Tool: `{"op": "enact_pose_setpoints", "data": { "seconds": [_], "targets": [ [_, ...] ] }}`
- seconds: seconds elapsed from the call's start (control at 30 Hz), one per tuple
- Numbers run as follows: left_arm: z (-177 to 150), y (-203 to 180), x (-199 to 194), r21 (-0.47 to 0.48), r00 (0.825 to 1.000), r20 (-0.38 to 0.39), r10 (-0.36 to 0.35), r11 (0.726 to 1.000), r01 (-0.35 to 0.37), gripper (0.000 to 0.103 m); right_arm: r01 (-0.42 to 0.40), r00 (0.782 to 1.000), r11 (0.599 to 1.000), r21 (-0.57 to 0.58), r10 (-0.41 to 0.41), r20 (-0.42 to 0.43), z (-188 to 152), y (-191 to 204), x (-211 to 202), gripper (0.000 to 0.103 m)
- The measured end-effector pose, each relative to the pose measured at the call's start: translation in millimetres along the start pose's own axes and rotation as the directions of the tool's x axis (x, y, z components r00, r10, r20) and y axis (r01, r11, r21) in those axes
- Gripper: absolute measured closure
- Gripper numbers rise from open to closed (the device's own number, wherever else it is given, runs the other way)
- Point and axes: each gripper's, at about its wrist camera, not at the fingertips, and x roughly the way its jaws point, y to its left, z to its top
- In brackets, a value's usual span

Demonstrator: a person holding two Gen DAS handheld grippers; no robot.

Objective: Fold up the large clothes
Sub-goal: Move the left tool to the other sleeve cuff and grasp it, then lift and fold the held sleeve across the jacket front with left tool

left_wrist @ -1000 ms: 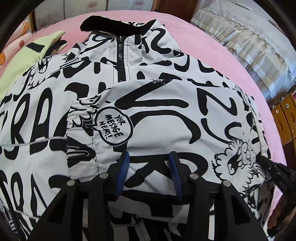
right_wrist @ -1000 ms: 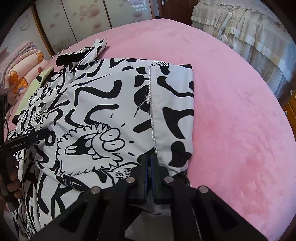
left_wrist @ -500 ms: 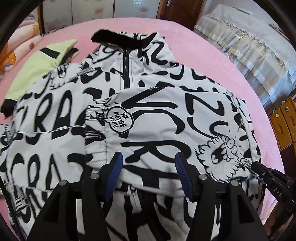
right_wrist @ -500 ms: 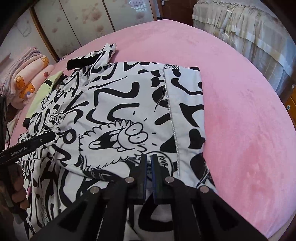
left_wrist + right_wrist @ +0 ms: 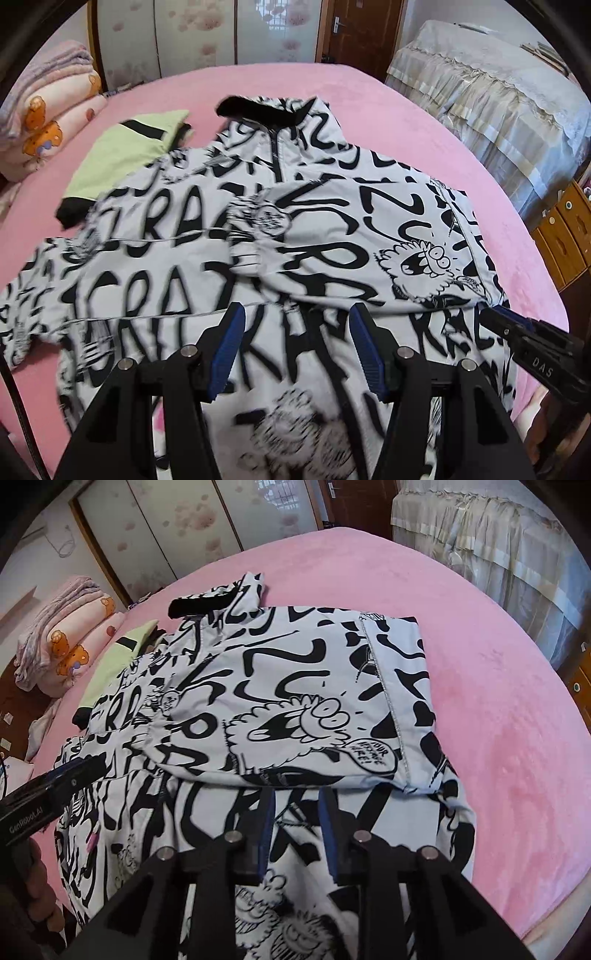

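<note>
A white jacket (image 5: 177, 280) with black graffiti print lies front-up on the pink bed (image 5: 424, 122), black collar at the far end. Its right sleeve (image 5: 369, 236) is folded across the chest; it also shows in the right wrist view (image 5: 295, 701). My left gripper (image 5: 295, 321) is open and empty, above the jacket's lower body. My right gripper (image 5: 297, 797) is open and empty, just short of the folded sleeve's near edge. It also shows at the right of the left wrist view (image 5: 496, 314), and the left gripper at the left of the right wrist view (image 5: 92, 768).
A light green garment (image 5: 125, 155) lies under the jacket's far left side. Folded pink blankets (image 5: 48, 125) are stacked at the far left. A second bed with a grey cover (image 5: 491, 103) stands to the right, and wooden drawers (image 5: 565, 236) beside it.
My right gripper has opened and let go of the sleeve, which now lies across the chest. Both grippers have pulled back toward the hem, and the left has opened wider.
</note>
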Motion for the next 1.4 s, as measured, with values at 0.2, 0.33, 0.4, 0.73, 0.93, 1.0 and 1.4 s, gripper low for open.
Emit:
{"op": "enact_pose_setpoints", "data": {
  "seconds": [0.2, 0.33, 0.4, 0.73, 0.93, 1.0, 1.4],
  "targets": [
    [-16.4, 50.4, -48.9, -0.058, 0.996, 0.061, 0.062, 0.997, -0.058, 0.037, -0.004, 1.0, 0.999, -0.052, 0.004, -0.011, -4.7, 40.8, -13.7, 0.078],
    [-24.2, 97.7, -77.4, -0.128, 0.989, 0.083, 0.119, 0.986, -0.108, 0.037, -0.025, 1.0, 0.996, -0.084, 0.025, 0.006, -0.5, 76.4, -21.8, 0.078],
    [-25.5, 123.1, -89.6, -0.158, 0.985, 0.095, 0.143, 0.979, -0.127, 0.037, -0.041, 0.999, 0.994, -0.103, 0.044, 0.028, 3.4, 104.3, -26.3, 0.078],
    [-22.3, 254.0, -147.9, -0.326, 0.943, 0.185, 0.277, 0.922, -0.207, 0.027, -0.113, 0.984, 0.973, -0.204, 0.137, 0.111, 27.6, 229.0, -35.2, 0.068],
    [-44.1, 323.7, -128.3, -0.443, 0.943, 0.138, 0.303, 0.871, -0.215, 0.026, -0.136, 0.977, 0.946, -0.294, 0.178, 0.119, 31.7, 299.8, -23.7, 0.058],
    [-58.3, 346.3, -117.5, -0.5, 0.948, 0.115, 0.296, 0.842, -0.202, 0.026, -0.145, 0.976, 0.934, -0.327, 0.189, 0.107, 30.2, 322.4, -15.2, 0.058],
    [-179.4, 489.1, -53.7, -0.896, 0.97, 0.06, 0.234, 0.44, -0.051, 0.026, -0.171, 0.981, 0.874, -0.455, 0.194, 0.004, 7.8, 405.7, 47.9, 0.058]
  ]
}}
